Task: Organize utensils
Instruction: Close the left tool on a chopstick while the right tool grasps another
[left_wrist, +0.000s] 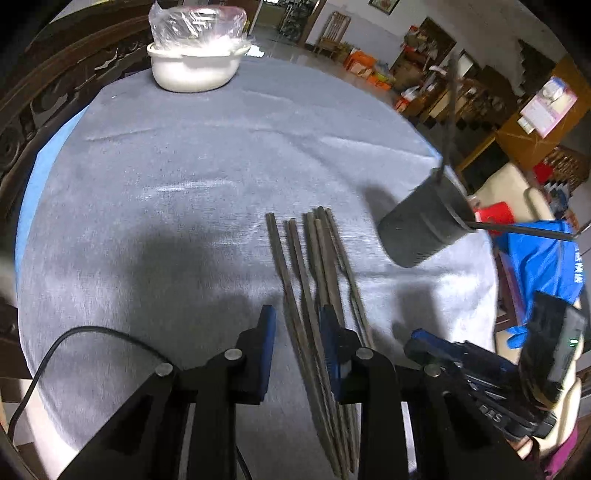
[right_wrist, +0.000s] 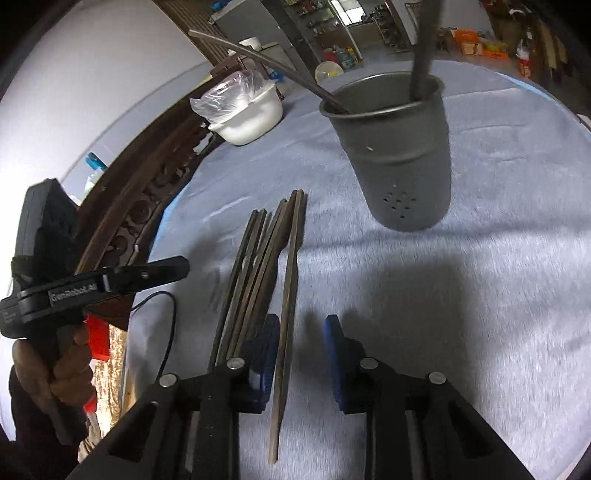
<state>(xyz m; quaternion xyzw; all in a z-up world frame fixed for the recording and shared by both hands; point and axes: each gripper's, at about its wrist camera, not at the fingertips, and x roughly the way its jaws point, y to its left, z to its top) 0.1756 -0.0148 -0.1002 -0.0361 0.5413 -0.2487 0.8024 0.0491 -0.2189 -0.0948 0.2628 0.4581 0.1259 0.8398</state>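
You tilted both grippers steeply down over the chopsticks. Your left gripper stood spread, two sticks between its pads. Your right gripper stood spread around one stick, the holder ahead.

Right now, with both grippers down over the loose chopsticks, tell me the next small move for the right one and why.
Probably close the right gripper on the single chopstick lying between its blue pads. That stick lies a little apart from the bundle of chopsticks, the pads do not look pressed on it yet, and the grey utensil holder stands upright just beyond, already holding two utensils.
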